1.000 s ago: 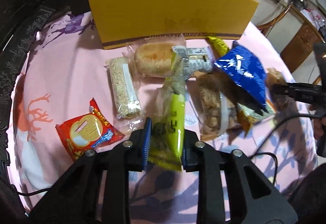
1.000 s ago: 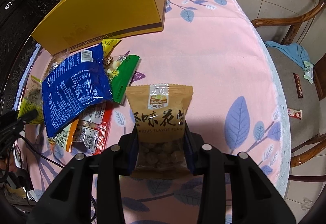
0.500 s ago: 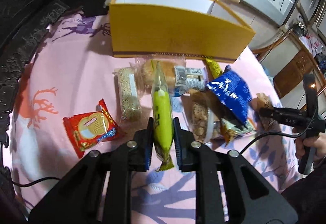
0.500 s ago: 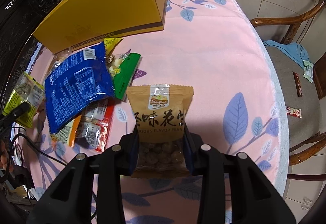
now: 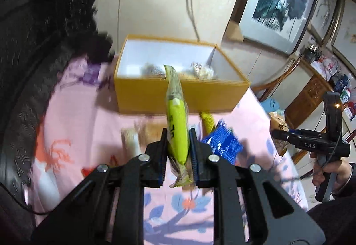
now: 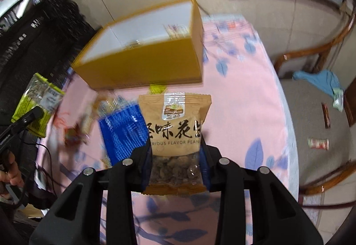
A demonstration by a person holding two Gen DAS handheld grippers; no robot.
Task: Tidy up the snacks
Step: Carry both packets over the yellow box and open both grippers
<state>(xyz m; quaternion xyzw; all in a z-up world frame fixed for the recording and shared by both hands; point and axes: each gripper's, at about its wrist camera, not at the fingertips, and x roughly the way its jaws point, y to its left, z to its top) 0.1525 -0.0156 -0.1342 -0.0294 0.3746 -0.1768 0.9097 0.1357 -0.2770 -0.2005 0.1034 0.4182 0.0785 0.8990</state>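
Note:
My left gripper (image 5: pixel 178 147) is shut on a green snack packet (image 5: pixel 176 120), held edge-on and lifted above the pink tablecloth (image 5: pixel 77 124). My right gripper (image 6: pixel 174 151) is shut on a brown peanut bag (image 6: pixel 175 120), upright between the pads. The open yellow box (image 5: pixel 178 93) stands beyond both, with a few packets inside; it shows as the yellow box (image 6: pixel 142 64) in the right wrist view. A blue bag (image 6: pixel 122 131) and other snacks lie below on the cloth. In the left wrist view the right gripper's body (image 5: pixel 311 144) is at the right edge, in a hand.
A blue bag (image 5: pixel 222 144) and a blurred row of packets lie in front of the box. Dark carved furniture (image 5: pixel 33 44) borders the left side. A wooden chair (image 6: pixel 311 111) with small wrappers on its seat stands to the right of the table.
Both grippers have risen with their packets, so the box's white inside now shows. The green packet turned from lying flat to edge-on as the left jaws closed tighter.

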